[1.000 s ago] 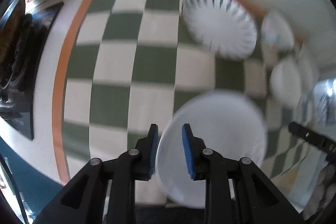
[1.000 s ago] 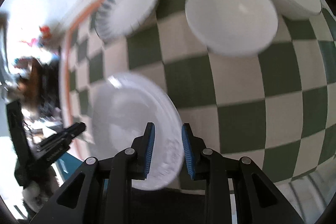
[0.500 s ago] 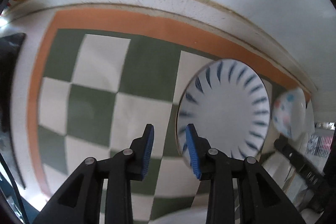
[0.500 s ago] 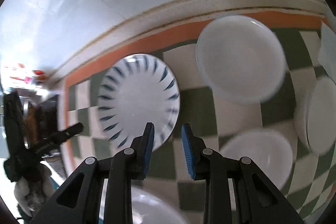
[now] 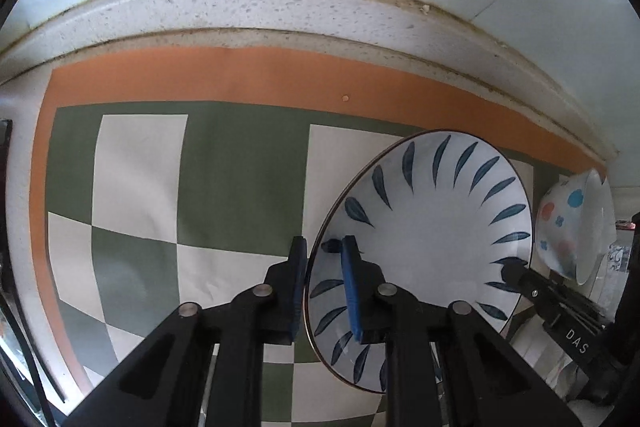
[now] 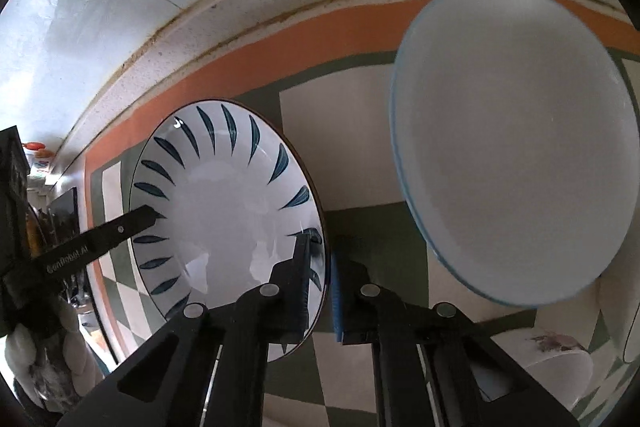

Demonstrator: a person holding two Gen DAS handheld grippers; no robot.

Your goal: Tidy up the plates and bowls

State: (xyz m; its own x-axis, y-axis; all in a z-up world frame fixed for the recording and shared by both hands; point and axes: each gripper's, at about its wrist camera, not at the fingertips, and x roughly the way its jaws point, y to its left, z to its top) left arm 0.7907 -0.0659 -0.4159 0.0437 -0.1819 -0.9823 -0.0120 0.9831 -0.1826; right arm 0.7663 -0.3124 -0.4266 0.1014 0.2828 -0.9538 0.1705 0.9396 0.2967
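Blue-leafed plate (image 5: 424,247): its opposite rims sit clamped between the fingers of the left gripper (image 5: 323,287) and right gripper (image 6: 320,283), both just closed; open checkered mat (image 5: 240,167) lies leftward, wall edge beyond.

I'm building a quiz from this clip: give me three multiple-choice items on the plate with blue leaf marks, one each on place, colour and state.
1. Where does the left tool meet the leaf-pattern plate?
A. at its rim
B. at its centre
C. nowhere

2. What colour is the border of the checked mat?
A. blue
B. orange
C. yellow

3. How is the right tool set?
A. wide open over the plate
B. shut on the plate's rim
C. shut on the plain pale dish

Answers:
1 A, the rim runs between its pads.
2 B, an orange band edges the green and white squares.
3 B, its pads pinch the opposite rim.
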